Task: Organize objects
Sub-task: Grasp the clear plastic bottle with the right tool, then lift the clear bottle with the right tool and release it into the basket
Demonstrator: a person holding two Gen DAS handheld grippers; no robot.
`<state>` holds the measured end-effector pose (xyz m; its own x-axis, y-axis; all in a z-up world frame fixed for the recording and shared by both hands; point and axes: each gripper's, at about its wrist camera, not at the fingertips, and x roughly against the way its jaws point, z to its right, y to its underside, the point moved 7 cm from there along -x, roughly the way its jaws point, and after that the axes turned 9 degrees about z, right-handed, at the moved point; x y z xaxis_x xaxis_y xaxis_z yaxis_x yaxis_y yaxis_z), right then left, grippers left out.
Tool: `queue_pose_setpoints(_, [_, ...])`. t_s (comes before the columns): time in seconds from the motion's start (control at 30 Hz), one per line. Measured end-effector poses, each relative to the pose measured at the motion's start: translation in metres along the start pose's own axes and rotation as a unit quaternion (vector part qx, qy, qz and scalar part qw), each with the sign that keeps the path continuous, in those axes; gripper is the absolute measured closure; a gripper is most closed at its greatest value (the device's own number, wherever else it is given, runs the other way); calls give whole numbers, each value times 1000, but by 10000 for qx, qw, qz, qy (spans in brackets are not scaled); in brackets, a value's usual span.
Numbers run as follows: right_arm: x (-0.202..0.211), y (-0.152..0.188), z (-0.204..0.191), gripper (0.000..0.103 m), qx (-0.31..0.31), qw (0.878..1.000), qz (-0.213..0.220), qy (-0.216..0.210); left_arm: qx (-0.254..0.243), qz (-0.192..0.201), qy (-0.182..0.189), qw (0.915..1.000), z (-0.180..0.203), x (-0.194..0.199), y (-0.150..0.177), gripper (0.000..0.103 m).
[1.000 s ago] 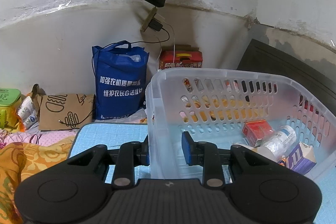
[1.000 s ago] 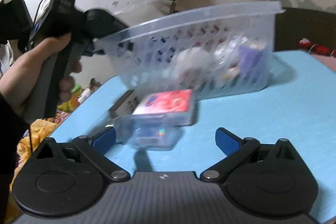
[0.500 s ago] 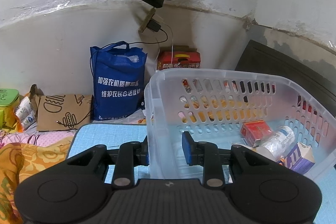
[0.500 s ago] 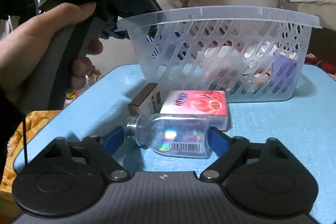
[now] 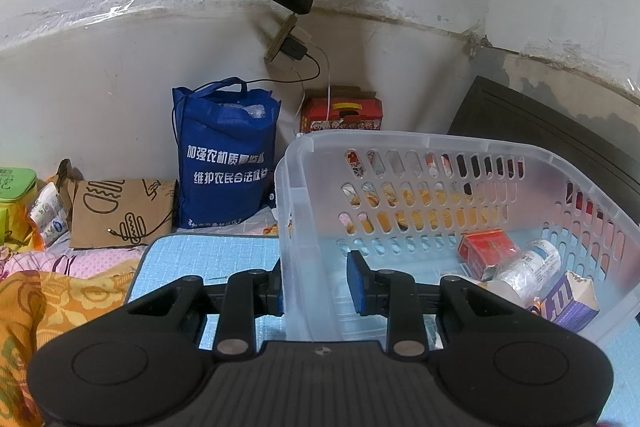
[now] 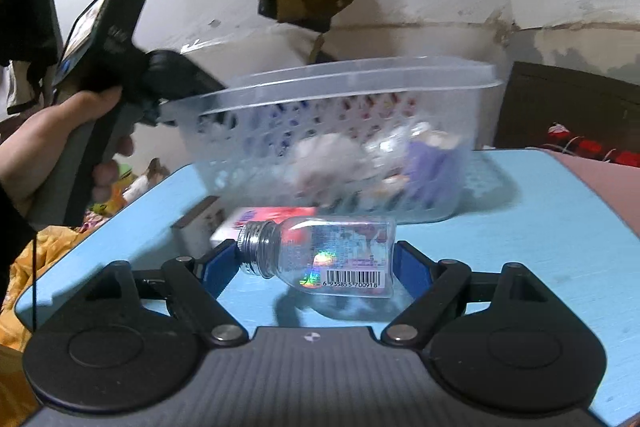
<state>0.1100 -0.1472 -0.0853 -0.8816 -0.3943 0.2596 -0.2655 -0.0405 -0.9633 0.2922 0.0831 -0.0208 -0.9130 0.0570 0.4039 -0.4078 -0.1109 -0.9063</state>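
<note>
Lifted since before, clear bottle (image 6: pixel 320 253) sits pinched in right gripper (image 6: pixel 316 263) at lower centre; left gripper (image 5: pixel 316 281) clamps basket wall (image 5: pixel 298 227).

The clear basket (image 6: pixel 336 143) is blocking the mat (image 6: pixel 540 227) at twelve o'clock from the right gripper (image 6: pixel 316 261) — two small boxes (image 6: pixel 256 223) are crowding just beyond. Bare mat is lying open toward two o'clock; the basket's mouth is standing open above.

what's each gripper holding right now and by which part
Left gripper: jaws clamp the basket by its near side wall. Right gripper: clear bottle held end to end, neck and base.
</note>
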Motion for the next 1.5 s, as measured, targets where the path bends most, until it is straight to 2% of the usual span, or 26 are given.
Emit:
queue_pose_setpoints(0.27, [8, 0, 26, 18, -15, 9997, 122, 204, 2, -2, -4, 10000, 0, 0, 0, 70])
queue_pose_setpoints(0.67, [23, -12, 48, 18, 20, 9987, 469, 180, 4, -3, -5, 10000, 0, 0, 0, 70])
queue_pose_setpoints(0.8, [29, -20, 53, 18, -127, 9987, 499, 54, -1, 1, -2, 10000, 0, 0, 0, 70])
queue_pose_setpoints(0.93, [42, -37, 56, 18, -175, 9978, 637, -39, 0, -1, -2, 10000, 0, 0, 0, 70])
queue_pose_setpoints(1.27, [60, -104, 52, 18, 224, 9938, 1075, -171, 4, -2, -2, 10000, 0, 0, 0, 70])
queue_pose_setpoints(1.4, [52, -133, 55, 18, 216, 9912, 1261, -347, 4, 3, 1, 10000, 0, 0, 0, 70])
queue_pose_setpoints(1.5, [24, -153, 54, 18, 363, 9910, 1207, -453, -3, -1, -14, 10000, -1, 0, 0, 70])
